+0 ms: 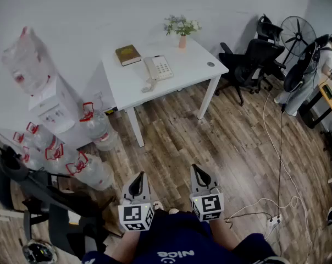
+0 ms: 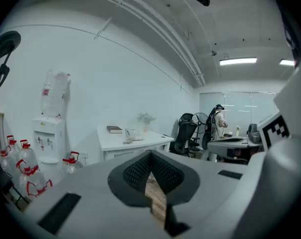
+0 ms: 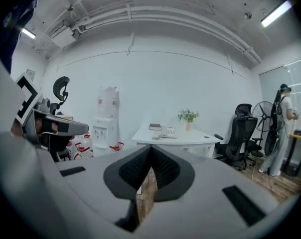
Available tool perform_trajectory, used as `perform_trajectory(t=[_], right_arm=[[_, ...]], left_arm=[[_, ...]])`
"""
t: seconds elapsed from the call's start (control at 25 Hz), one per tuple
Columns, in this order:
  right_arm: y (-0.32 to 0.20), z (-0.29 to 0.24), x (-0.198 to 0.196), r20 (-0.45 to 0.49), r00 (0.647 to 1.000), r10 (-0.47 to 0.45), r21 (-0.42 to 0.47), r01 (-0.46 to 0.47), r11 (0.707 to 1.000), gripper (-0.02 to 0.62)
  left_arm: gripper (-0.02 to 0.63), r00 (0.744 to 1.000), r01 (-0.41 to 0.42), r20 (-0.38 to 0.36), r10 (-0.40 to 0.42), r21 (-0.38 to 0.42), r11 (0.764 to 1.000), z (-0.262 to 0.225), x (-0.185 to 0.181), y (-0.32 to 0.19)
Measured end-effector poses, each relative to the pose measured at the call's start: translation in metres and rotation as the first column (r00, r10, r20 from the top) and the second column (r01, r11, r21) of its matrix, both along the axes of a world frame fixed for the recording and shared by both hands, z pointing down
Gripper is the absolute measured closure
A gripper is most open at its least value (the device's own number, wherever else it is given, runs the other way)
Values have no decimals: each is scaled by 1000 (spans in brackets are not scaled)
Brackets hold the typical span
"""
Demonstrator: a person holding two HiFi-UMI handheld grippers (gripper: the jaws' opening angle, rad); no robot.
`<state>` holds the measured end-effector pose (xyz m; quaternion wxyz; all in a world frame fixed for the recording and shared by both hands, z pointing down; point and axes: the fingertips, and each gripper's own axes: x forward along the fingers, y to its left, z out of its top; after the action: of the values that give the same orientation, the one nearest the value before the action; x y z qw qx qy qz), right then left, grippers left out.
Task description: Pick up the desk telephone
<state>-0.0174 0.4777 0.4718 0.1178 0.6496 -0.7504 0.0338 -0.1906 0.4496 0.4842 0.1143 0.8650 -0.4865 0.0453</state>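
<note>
Your left gripper (image 1: 137, 176) hangs well short of the white desk (image 1: 185, 65), jaws together and empty. The desk telephone (image 1: 158, 68) lies on that desk, just right of a book (image 1: 127, 54). Your right gripper (image 1: 196, 168), equally short of the desk, is likewise closed and empty.

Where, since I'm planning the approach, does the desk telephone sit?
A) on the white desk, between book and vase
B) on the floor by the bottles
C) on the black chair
A: the desk telephone lies on the white desk, book left, vase right.
</note>
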Motion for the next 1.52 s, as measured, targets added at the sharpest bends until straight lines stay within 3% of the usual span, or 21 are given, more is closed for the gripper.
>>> perform_trajectory(t=[0.32, 0.68, 0.84, 1.12, 1.52], right_arm=[[-11, 1, -4, -11, 1000, 23, 6, -23, 1000, 574], [-30, 5, -13, 1, 999, 52, 12, -52, 999, 572], [-33, 15, -15, 7, 999, 49, -25, -48, 999, 572], [-64, 25, -14, 9, 1000, 10, -43, -10, 999, 572], [-154, 27, 36, 44, 997, -71, -41, 72, 997, 572]], left_arm=[[589, 1000, 3, -24, -2, 27, 1000, -3, -20, -19], [589, 998, 0, -68, -1, -10, 1000, 12, -35, -51], [589, 997, -17, -70, 15, -20, 1000, 14, -33, -57], [589, 994, -111, -22, 109, -89, 990, 34, -6, -77], [589, 998, -60, 0, 60, -77, 995, 26, 42, -151]])
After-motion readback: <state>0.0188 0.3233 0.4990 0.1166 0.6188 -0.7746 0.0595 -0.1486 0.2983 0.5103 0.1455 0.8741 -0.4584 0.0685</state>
